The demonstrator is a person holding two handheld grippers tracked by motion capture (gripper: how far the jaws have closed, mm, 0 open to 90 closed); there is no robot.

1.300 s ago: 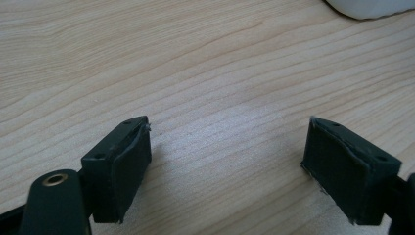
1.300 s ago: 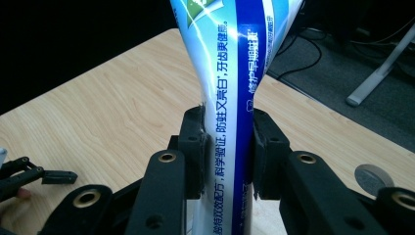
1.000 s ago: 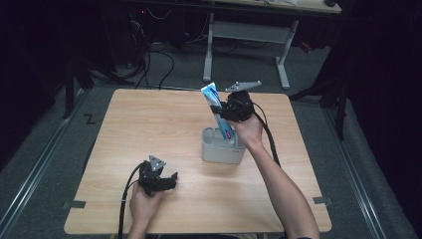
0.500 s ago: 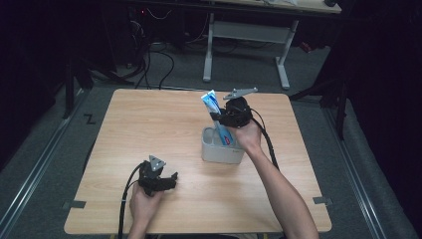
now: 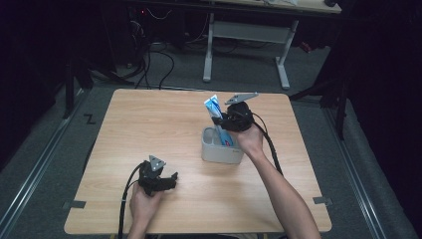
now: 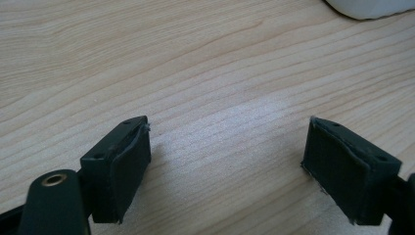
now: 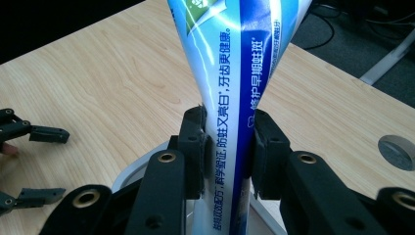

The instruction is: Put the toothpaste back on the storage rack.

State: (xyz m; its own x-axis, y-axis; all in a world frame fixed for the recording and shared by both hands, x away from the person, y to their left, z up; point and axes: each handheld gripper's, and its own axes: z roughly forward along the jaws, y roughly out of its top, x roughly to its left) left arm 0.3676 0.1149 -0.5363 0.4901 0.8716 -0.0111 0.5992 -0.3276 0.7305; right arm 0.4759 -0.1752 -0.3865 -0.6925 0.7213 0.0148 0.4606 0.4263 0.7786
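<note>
A blue and white toothpaste tube (image 5: 215, 108) (image 7: 235, 88) stands tilted, its lower end down inside a pale grey holder cup (image 5: 215, 152) at the table's middle. My right gripper (image 5: 222, 121) (image 7: 226, 147) is shut on the tube just above the cup, both pads pressing its sides. My left gripper (image 5: 171, 180) (image 6: 227, 166) rests low on the wood near the front edge, jaws wide apart with bare table between its fingers (image 6: 122, 164). The cup's rim (image 7: 134, 171) shows below the right jaws.
The wooden table (image 5: 149, 124) has free surface left, right and behind the cup. A round grommet (image 7: 397, 152) sits in the tabletop. Cables trail from both grippers. A white desk frame (image 5: 249, 45) stands on the floor beyond.
The right gripper with the toothpaste tube has dropped lower, bringing the tube's end deeper into the cup. The left gripper has stayed put.
</note>
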